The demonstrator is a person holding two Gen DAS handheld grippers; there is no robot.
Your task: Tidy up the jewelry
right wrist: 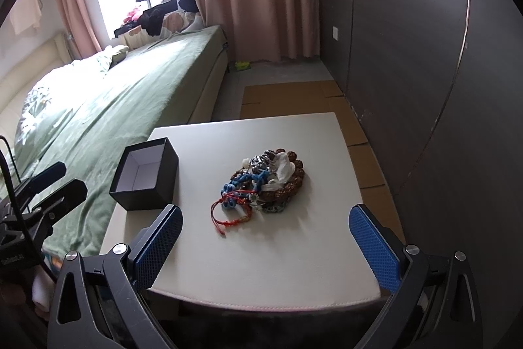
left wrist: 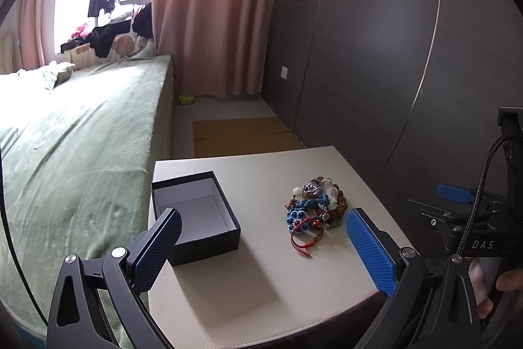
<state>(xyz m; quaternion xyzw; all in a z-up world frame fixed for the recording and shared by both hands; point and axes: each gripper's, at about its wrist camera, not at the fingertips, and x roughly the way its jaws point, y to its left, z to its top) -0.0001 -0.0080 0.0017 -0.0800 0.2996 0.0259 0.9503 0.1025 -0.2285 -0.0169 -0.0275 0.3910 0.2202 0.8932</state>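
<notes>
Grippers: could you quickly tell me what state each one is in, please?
Left gripper: open, holding nothing.
Right gripper: open, holding nothing.

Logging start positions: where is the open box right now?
The open box sits at the table's left edge, bedside, left of the jewelry pile, in both views.

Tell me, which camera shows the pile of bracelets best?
The right wrist view: the jewelry pile lies near its centre, unobstructed. The left wrist view shows the same pile off to the right, close to its own finger.
</notes>
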